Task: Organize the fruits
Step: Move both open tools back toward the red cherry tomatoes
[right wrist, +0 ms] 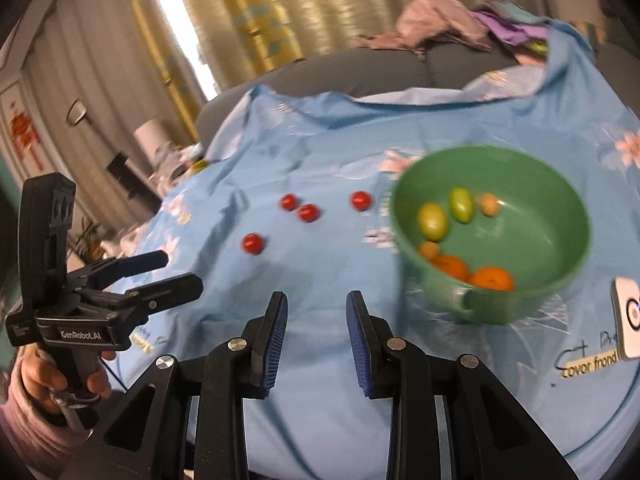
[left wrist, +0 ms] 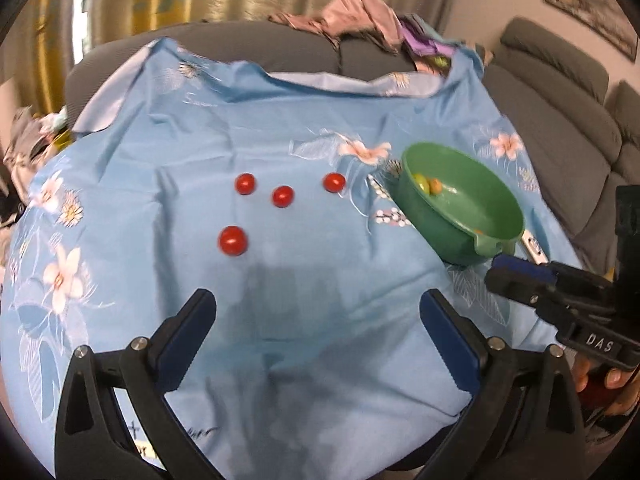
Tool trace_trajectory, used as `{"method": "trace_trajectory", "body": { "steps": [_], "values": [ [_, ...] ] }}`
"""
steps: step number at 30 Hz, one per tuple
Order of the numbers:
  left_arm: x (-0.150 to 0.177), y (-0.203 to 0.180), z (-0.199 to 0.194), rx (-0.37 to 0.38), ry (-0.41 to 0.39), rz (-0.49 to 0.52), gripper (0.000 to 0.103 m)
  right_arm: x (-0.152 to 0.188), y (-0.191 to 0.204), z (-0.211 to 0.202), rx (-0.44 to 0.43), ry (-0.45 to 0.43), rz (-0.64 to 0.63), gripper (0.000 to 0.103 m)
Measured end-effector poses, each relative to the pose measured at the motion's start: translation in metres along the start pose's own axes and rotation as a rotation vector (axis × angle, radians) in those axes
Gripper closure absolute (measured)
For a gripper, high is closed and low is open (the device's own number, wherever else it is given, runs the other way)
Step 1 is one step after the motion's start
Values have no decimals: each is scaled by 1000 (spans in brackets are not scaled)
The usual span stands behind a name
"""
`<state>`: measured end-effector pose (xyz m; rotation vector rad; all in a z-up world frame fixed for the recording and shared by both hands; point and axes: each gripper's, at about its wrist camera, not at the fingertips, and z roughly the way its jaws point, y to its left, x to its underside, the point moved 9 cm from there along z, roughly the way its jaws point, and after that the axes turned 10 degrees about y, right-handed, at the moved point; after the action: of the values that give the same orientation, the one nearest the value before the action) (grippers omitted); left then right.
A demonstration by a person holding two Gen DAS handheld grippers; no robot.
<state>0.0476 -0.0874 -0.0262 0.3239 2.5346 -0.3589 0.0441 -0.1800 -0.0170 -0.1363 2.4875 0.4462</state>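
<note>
Several small red fruits lie on the blue floral cloth (left wrist: 200,128): the nearest one (left wrist: 232,240) lies in front of three others (left wrist: 283,196) in a loose row. A green bowl (left wrist: 496,236) stands to their right and holds green, yellow and orange fruits (right wrist: 432,221). My left gripper (left wrist: 318,312) is open and empty, hovering above the cloth short of the red fruits. My right gripper (right wrist: 316,308) is open and empty, left of and in front of the bowl (right wrist: 560,280). Each gripper shows in the other's view.
A grey sofa (left wrist: 560,92) runs behind and to the right, with a heap of clothes (left wrist: 360,20) on its back. Curtains hang behind. A white device (right wrist: 628,320) and a printed label (right wrist: 588,366) lie on the cloth right of the bowl.
</note>
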Motion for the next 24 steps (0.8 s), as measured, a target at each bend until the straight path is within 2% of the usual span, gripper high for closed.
{"method": "trace_trajectory", "body": {
  "steps": [6, 10, 13, 18, 20, 22, 24],
  "values": [
    [7, 25, -34, -34, -105, -40, 1, 5, 31, 4, -6, 19, -60, 73],
    [8, 34, -51, -20, -158, -64, 1, 6, 44, 10, -7, 37, -82, 73],
    [3, 39, -69, -19, -229, -85, 1, 4, 54, 13, -7, 41, -100, 73],
    [-3, 44, -90, 44, -315, -104, 1, 4, 61, 16, -2, 50, -120, 73],
    [-4, 42, -88, 84, -306, -89, 1, 4, 61, 19, 0, 55, -114, 73],
    [-2, 36, -78, 127, -255, -70, 0, 4, 60, 21, -2, 59, -107, 73],
    [1, 34, -66, 132, -209, -67, 0, 4, 58, 25, -5, 64, -98, 73]
  ]
}}
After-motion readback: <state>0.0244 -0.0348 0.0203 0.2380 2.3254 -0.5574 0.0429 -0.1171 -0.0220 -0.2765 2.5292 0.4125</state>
